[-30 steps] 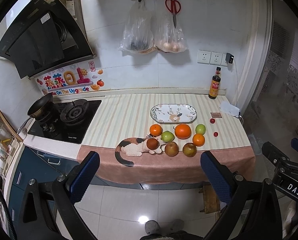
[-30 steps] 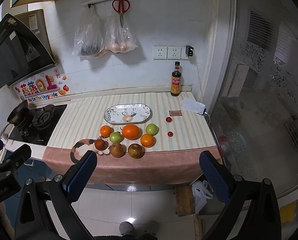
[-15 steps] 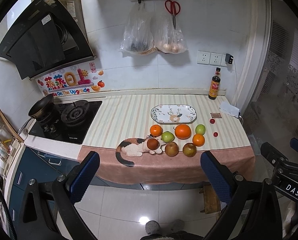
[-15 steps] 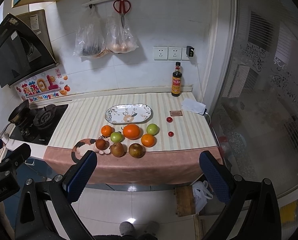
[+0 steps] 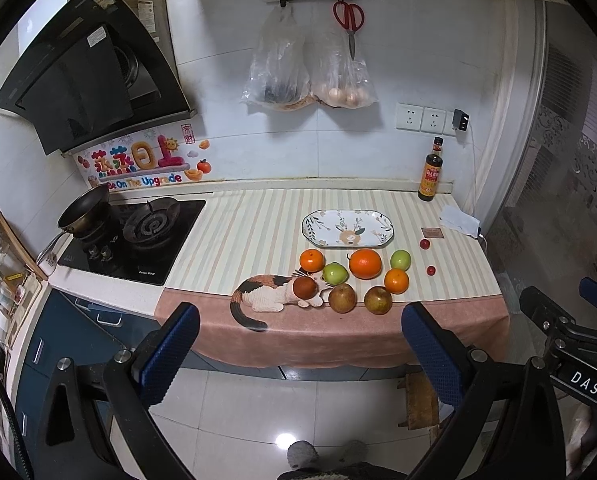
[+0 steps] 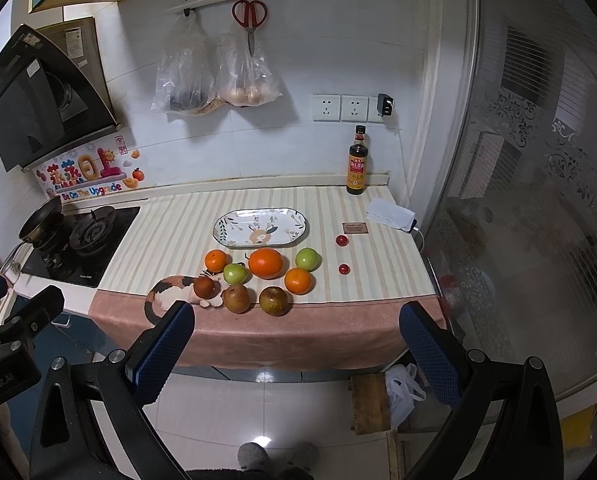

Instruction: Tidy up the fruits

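Observation:
Several fruits lie on the striped counter cloth: a big orange (image 5: 364,263) (image 6: 265,263), two smaller oranges (image 5: 312,260) (image 5: 396,281), two green apples (image 5: 335,273) (image 5: 400,260), three brown-red fruits (image 5: 342,298) (image 5: 377,300) (image 5: 305,287), and two cherry tomatoes (image 5: 424,244) (image 5: 430,270). An empty oval patterned plate (image 5: 348,229) (image 6: 260,227) sits just behind them. My left gripper (image 5: 298,356) and right gripper (image 6: 294,356) are both open and empty, held back from the counter above the floor.
A gas hob with a pan (image 5: 83,210) is at the left. A sauce bottle (image 5: 430,174), a folded cloth (image 5: 458,219) and a small card (image 5: 432,233) are at the back right. A cat-shaped figure (image 5: 264,296) lies by the front edge. A glass door (image 6: 538,200) stands at right.
Both views have shifted very slightly closer to the counter. The fruits and plate have not moved. Both grippers stay open.

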A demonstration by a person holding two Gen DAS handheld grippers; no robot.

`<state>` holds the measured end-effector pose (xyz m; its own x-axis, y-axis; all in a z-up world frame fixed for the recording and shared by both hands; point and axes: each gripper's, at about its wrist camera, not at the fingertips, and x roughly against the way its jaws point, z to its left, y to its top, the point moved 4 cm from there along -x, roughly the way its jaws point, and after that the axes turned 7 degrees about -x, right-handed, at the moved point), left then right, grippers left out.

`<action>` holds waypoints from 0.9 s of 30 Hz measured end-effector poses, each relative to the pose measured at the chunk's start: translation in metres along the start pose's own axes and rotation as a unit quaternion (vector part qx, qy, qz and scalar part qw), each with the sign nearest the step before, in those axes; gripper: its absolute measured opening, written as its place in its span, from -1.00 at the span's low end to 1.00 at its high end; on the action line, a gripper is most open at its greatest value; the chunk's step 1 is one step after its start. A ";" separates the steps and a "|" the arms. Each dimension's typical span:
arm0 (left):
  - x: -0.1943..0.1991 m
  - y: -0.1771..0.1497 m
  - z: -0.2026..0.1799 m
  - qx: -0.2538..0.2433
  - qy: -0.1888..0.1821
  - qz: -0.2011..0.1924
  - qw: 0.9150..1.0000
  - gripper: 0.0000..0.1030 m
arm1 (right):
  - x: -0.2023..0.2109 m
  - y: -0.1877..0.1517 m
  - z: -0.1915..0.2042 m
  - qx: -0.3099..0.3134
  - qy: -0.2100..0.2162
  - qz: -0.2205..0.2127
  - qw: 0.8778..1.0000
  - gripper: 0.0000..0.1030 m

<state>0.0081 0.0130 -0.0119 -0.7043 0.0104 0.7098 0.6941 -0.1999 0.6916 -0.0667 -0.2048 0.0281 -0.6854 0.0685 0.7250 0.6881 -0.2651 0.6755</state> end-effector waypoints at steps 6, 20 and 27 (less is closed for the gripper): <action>-0.001 0.006 0.001 0.009 0.060 -0.046 0.997 1.00 | -0.012 0.010 -0.013 -0.020 0.023 -0.027 0.999 1.00; -0.146 0.008 -0.001 0.005 0.081 0.051 0.995 1.00 | -0.178 -0.007 -0.019 -0.049 0.066 0.067 0.994 1.00; -0.258 0.017 0.014 -0.001 0.041 0.133 0.990 1.00 | -0.291 -0.008 -0.003 -0.091 0.075 0.152 0.981 1.00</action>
<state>0.2035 0.0209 -0.1811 -0.5060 -0.1227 0.8538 0.8566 -0.1874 0.4808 0.1265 -0.2253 -0.1881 -0.4922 -0.1796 0.8518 0.8215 -0.4195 0.3863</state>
